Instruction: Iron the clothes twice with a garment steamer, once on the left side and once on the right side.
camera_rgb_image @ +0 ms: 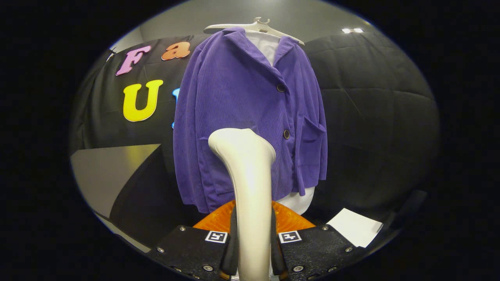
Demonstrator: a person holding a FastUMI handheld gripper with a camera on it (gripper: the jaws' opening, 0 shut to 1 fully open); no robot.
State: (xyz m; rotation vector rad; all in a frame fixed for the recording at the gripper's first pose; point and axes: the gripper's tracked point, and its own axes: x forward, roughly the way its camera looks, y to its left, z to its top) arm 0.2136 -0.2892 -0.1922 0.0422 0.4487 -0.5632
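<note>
Fingers (pixel 253 249) clamp the garment steamer (pixel 250 183) by its upright handle, one pressing on each side. Beyond its head a purple jacket (pixel 242 105) hangs on a white hanger (pixel 254 26) over a white shirt (pixel 267 45).

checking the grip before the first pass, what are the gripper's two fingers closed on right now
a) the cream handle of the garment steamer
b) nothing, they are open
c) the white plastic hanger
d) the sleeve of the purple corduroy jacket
a: both fingers of the gripper press the sides of the cream garment steamer handle, which rises between them in front of the hanging purple corduroy jacket.
</note>
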